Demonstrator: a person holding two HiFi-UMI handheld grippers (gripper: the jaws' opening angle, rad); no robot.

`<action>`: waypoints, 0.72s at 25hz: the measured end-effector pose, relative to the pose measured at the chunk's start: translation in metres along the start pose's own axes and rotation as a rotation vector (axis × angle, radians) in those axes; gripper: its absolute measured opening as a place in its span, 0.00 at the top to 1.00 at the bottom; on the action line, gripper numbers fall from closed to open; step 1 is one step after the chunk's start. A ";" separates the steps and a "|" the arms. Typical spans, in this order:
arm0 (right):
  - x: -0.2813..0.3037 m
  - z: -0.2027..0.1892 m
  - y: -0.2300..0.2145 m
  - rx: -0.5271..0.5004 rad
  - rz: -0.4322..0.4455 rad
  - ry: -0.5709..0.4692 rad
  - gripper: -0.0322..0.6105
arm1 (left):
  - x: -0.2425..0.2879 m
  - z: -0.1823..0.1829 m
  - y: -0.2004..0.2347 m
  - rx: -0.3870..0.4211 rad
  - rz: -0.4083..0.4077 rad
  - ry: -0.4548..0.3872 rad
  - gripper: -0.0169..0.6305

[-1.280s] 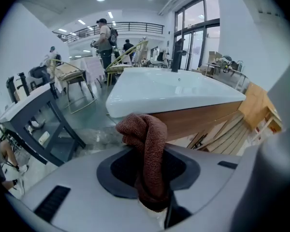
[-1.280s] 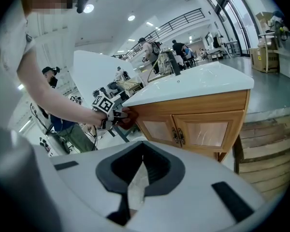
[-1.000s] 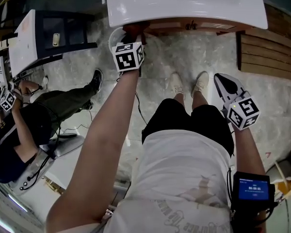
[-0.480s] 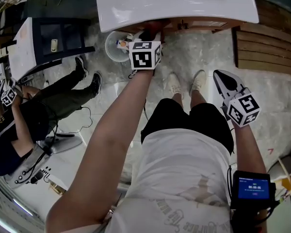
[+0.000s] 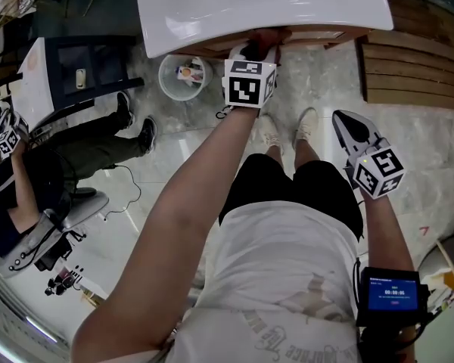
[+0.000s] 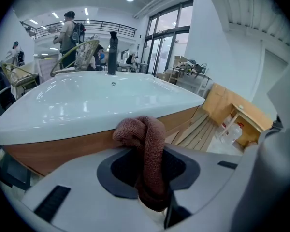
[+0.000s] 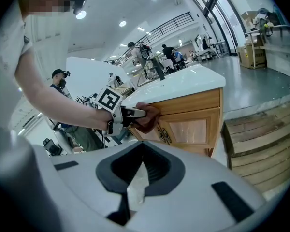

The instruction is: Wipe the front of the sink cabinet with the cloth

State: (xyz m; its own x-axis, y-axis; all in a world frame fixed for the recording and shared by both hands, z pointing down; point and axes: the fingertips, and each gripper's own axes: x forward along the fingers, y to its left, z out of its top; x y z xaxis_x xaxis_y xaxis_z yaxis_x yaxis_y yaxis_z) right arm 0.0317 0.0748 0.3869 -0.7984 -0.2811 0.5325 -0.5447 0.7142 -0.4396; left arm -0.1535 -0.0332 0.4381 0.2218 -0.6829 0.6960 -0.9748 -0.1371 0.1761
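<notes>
The left arm stretches forward, and the left hand-held gripper is clamped on the cloth. The right arm hangs at the side; the right hand-held gripper points forward, jaws together, holding nothing.

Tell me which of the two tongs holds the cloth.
The left tongs: they are shut on the brown cloth, at the cabinet front. The right tongs are shut on nothing, away from the cabinet.

Reddish-brown cloth. Honey-brown wooden cabinet under a glossy white sink. Pale grey left gripper and right gripper, each with a white cube patterned in black squares. Grey-white marbled floor.
</notes>
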 end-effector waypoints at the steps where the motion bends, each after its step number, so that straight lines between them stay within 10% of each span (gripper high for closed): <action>1: 0.000 0.000 -0.001 0.001 -0.002 0.000 0.93 | 0.003 0.000 -0.006 0.005 -0.018 0.005 0.81; 18: 0.005 -0.011 0.001 0.014 -0.006 0.052 0.93 | 0.015 -0.045 0.040 -0.033 0.058 0.118 0.81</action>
State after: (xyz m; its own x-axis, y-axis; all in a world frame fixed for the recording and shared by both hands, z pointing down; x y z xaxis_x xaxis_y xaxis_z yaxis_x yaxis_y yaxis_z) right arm 0.0303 0.0812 0.3971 -0.7811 -0.2516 0.5715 -0.5532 0.7032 -0.4465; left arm -0.1878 -0.0162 0.4869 0.1683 -0.5994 0.7825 -0.9852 -0.0749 0.1545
